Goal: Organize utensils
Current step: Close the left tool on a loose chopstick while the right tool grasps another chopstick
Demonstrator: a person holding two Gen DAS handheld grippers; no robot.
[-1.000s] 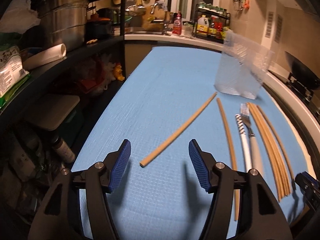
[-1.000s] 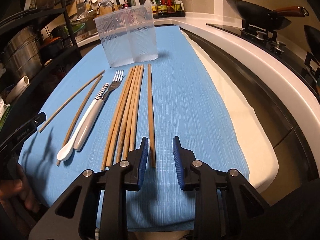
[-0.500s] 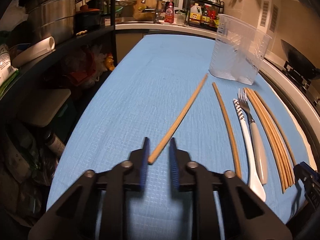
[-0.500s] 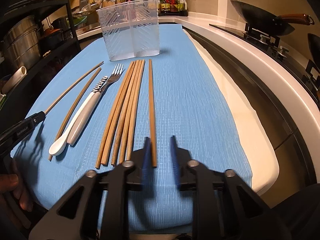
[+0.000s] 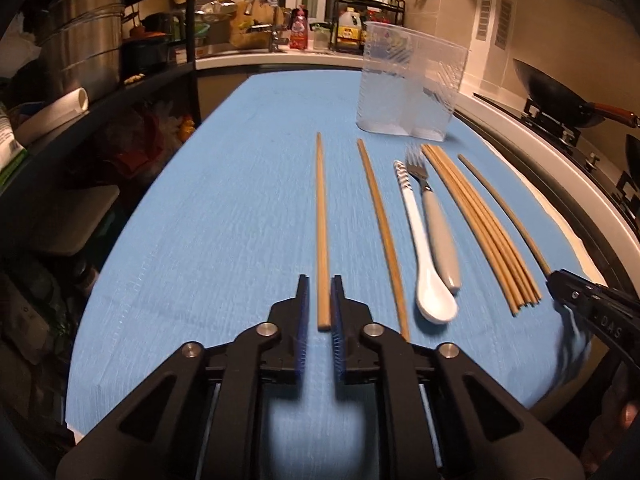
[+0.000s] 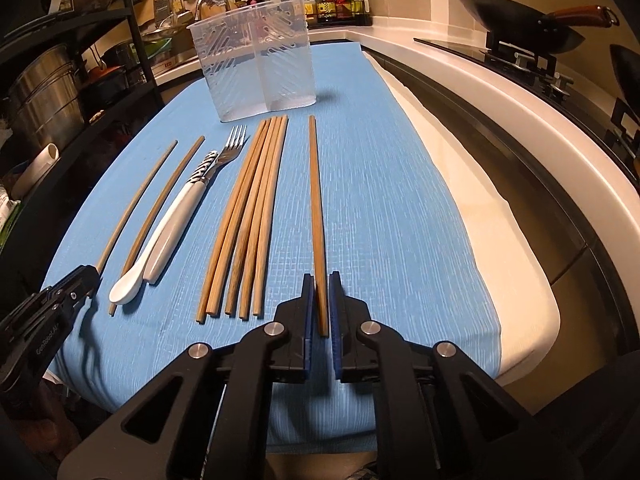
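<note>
On the blue cloth (image 5: 220, 220) lie two single chopsticks, a white spoon (image 5: 420, 240), a grey-handled fork (image 5: 436, 232), a bundle of chopsticks (image 5: 480, 224) and one more chopstick on the right. Behind them stands a clear plastic utensil holder (image 5: 408, 92). My left gripper (image 5: 319, 280) straddles the near end of the leftmost chopstick (image 5: 322, 220). Its jaws are opening slightly, and a thin gap shows beside the stick. My right gripper (image 6: 318, 278) is shut on the near end of the rightmost chopstick (image 6: 316, 200), which still lies flat.
A dark shelf rack with steel pots (image 5: 84, 40) runs along the left of the cloth. On the right are a white counter edge (image 6: 520, 128) and a wok (image 6: 520, 20) on the stove. A person's hand (image 5: 624, 416) shows at the lower right.
Both grippers closed from wide open around a chopstick end. The left one also shifted and turned, so its chopstick now runs straight ahead, then its jaws eased apart a little. The right stayed put.
</note>
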